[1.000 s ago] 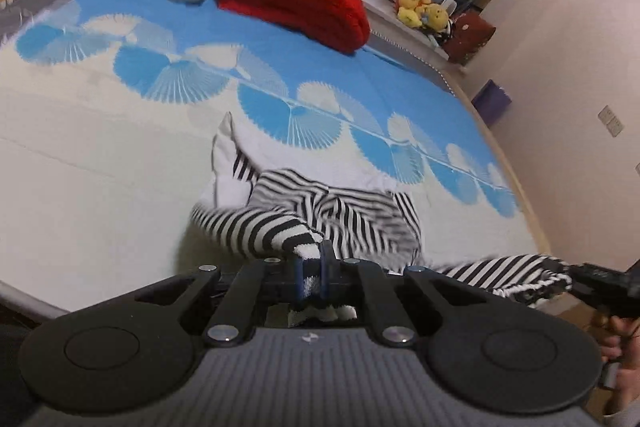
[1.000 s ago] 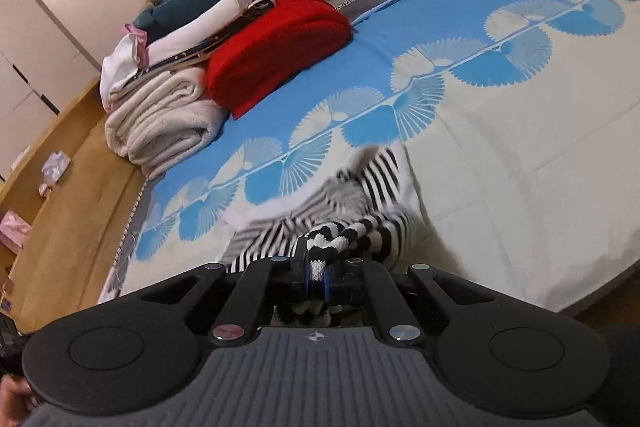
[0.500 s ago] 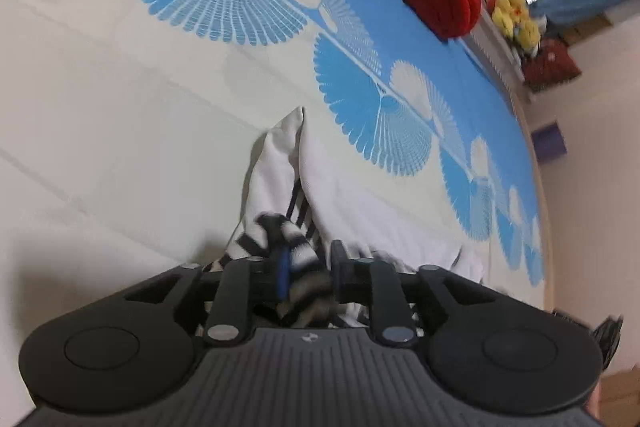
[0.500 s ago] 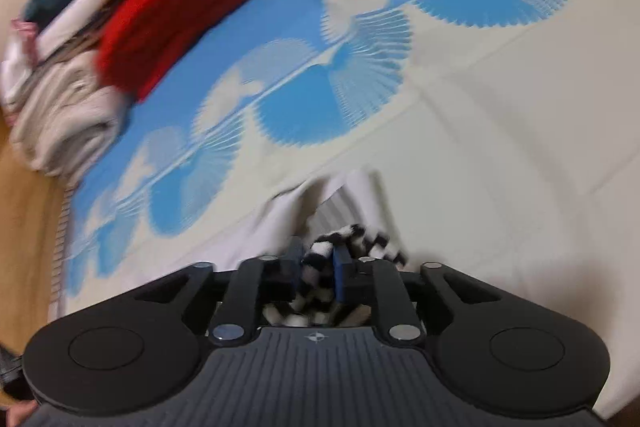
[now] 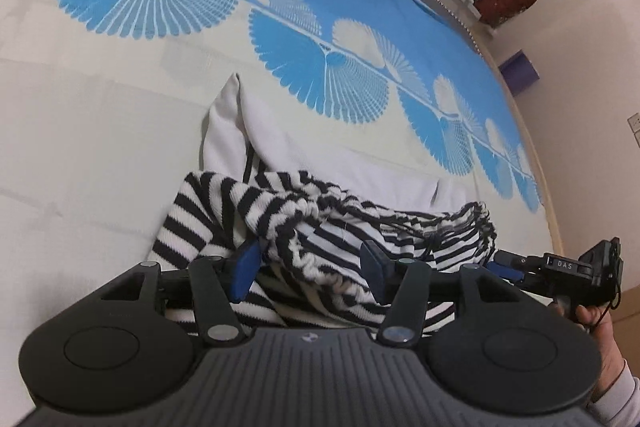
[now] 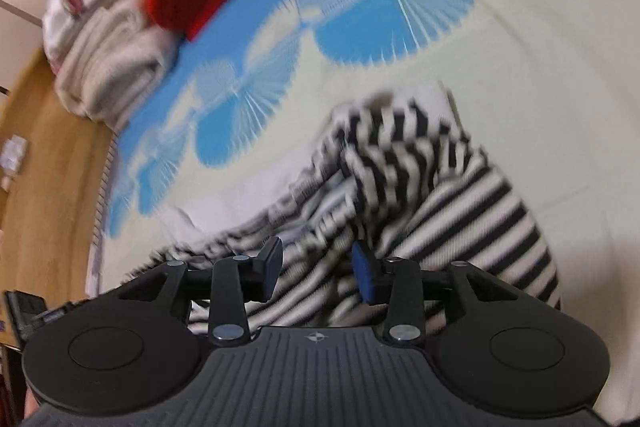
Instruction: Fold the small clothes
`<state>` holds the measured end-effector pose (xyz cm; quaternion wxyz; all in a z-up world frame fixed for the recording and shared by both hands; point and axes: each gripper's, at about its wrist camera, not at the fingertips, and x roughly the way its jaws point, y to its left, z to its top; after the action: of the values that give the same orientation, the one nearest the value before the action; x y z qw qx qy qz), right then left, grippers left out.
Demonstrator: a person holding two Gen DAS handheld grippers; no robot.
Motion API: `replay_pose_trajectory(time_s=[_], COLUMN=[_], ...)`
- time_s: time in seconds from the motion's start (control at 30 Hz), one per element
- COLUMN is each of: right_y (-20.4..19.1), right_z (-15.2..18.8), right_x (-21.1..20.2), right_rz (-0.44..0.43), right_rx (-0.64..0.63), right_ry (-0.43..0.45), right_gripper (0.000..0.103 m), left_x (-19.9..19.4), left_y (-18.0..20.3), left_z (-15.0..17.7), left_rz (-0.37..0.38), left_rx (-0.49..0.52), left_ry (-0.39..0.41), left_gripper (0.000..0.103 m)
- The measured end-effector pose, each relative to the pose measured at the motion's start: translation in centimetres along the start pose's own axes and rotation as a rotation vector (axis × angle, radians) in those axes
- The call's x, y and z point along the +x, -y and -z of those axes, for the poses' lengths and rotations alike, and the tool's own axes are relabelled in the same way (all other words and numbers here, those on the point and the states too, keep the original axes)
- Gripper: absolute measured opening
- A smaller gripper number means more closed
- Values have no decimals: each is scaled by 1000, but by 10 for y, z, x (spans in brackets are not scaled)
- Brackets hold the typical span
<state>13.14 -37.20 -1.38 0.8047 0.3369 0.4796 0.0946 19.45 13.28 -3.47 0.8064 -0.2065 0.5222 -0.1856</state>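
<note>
your left gripper point(image 5: 310, 273) stands spread, pads clear of the cloth, over the striped garment point(image 5: 320, 223). your right gripper point(image 6: 316, 269) is likewise spread and empty above the same piece, in a blurred view. the garment lies bunched on the bed sheet point(image 5: 80, 147), near its edge. before folding, pinch two opposite corners and draw it flat. it is a soft ribbed knit with black-and-white bands, a plain white panel point(image 5: 256, 123) and a gathered, ruffled hem.
</note>
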Motion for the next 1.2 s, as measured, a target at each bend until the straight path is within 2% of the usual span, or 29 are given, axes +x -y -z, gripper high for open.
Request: replay_pose_trajectory(time_s=[0.1, 0.2, 0.27, 0.3, 0.33, 0.37, 0.4, 0.43, 0.47, 0.5, 0.53, 0.57, 0.6, 0.67, 0.73, 0.8, 0.87, 0.93, 1.0, 1.07, 1.13, 1.2], right_y=[-2, -1, -4, -7, -9, -13, -16, -21, -28, -32, -39, -47, -52, -50, -39, -32, -32, -33, -35, -35, -34, -38], right_z=[2, -2, -4, -6, -8, -10, -12, -14, -17, -21, -25, -28, -30, -37, -43, -48, -50, -49, -47, -46, -43, -38], right_x=[12, 23, 27, 29, 30, 32, 32, 27, 17, 7, -4, -10, -8, 11, 30, 40, 34, 23, 9, 3, 6, 16], right_rz=[17, 38, 54, 62, 69, 73, 79, 90, 71, 7, -60, -81, -59, 28, 92, 120, 113, 90, 74, 74, 59, 39], right_rx=[-6, 16, 10, 3, -5, -16, -27, -43, -48, -44, -57, -96, -124, -98, -25, 11, 14, 5, -11, -45, -84, -135], right_ry=[-17, -16, -5, 2, 10, 13, 29, 83, 166, 244, 330, 393, 411, 361, 288, 252, 289, 334, 379, 372, 309, 215], right_gripper=[43, 43, 43, 41, 29, 16, 14, 13, 12, 12, 12, 12, 13, 15, 22, 24, 25, 30, 41, 45, 45, 46], left_x=[5, 11, 15, 17, 17, 13, 1, -14, -23, -24, -19, -5, 9, 30, 26, 14, 1, -4, 0, 11, 25, 36], left_y=[-1, 4, 6, 6, 7, 8, 8, 5, 4, 6, 8, 9, 8, 5, 5, 2, -3, -4, 0, 9, 25, 42], left_z=[0, 0, -3, -5, -7, -11, -18, -27, -35, -42, -48, -52, -54, -53, -53, -53, -51, -51, -50, -46, -39, -32], left_rz=[4, -40, -52, -56, -63, -77, -92, -58, -23, -23, -35, -42, -51, -99, -101, -81, -57, -44, -45, -41, -56, -85], left_rx=[-10, 7, 3, 3, 7, 9, -12, -59, -81, -68, -44, -41, -64, -113, -121, -130, -153, -144, -92, -25, 79, 171], left_ry=[-20, -25, -29, -27, -14, 31, 140, 266, 349, 385, 374, 317, 248, 154, 186, 246, 300, 306, 256, 177, 115, 91], left_gripper=[60, 56, 44, 28, 10, 10, 10, 10, 11, 11, 12, 13, 14, 21, 31, 42, 46, 46, 46, 47, 54, 57])
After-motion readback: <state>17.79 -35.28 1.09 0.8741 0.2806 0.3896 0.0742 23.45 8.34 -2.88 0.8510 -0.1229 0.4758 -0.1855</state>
